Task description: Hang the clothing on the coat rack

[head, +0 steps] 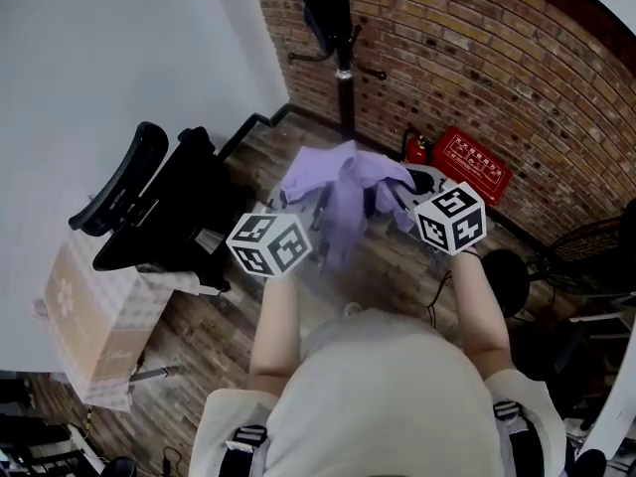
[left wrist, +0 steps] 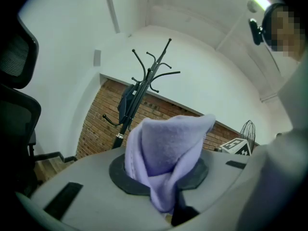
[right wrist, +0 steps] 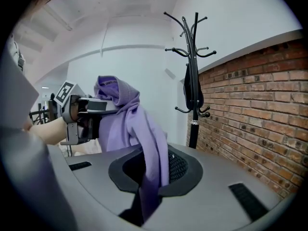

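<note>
Grip: left gripper [left wrist: 163, 191] and right gripper [right wrist: 144, 191] each clamped on lilac fleece garment [head: 343, 192] | black upright metal coat rack [head: 344, 68] dead ahead, well apart

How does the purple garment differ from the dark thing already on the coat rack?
The purple garment is pale lilac; the dark thing is near black. The purple garment is clamped in the left gripper and right gripper, off the coat rack; the dark thing hangs on it. Both droop limply.

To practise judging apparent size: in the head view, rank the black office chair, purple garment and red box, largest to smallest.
1. black office chair
2. purple garment, held up nearer the camera, so it may look bigger than it is
3. red box
</note>
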`<state>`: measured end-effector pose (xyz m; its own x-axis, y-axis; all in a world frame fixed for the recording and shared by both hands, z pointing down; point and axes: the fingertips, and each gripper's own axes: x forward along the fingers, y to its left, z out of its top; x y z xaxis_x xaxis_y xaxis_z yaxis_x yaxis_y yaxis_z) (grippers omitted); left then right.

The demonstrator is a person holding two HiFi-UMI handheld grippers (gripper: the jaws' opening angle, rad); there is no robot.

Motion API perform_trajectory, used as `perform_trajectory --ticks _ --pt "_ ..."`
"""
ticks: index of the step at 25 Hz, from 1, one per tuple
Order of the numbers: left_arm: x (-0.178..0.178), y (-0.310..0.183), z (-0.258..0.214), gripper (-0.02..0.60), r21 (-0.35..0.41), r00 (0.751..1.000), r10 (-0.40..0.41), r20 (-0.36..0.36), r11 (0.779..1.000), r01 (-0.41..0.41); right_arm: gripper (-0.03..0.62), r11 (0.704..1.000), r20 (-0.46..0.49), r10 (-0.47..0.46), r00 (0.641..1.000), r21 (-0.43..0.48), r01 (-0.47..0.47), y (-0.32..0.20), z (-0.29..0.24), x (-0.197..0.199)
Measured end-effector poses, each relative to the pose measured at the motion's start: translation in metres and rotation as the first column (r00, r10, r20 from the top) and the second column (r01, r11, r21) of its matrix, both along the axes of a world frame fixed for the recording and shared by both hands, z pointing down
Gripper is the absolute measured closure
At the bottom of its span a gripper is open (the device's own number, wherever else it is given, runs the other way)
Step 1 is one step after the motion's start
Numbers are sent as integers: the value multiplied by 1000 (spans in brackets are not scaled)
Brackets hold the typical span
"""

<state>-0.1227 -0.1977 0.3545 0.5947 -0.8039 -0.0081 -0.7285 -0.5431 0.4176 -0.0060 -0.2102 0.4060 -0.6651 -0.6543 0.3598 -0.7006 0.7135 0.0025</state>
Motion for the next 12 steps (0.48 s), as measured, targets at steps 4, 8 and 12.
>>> perform_trajectory --ticks 4,8,12 --pt "-2 -26 -9 508 25 1000 13 21 1000 -14 557 999 -22 14 1000 33 -14 -23 -9 -2" --pt "1 -51 -27 508 64 999 28 46 997 -31 557 997 -34 27 999 71 -24 -48 -27 2" --pt "10 -80 -51 507 105 994 36 100 993 -46 557 993 -58 41 997 113 -34 -76 -49 11"
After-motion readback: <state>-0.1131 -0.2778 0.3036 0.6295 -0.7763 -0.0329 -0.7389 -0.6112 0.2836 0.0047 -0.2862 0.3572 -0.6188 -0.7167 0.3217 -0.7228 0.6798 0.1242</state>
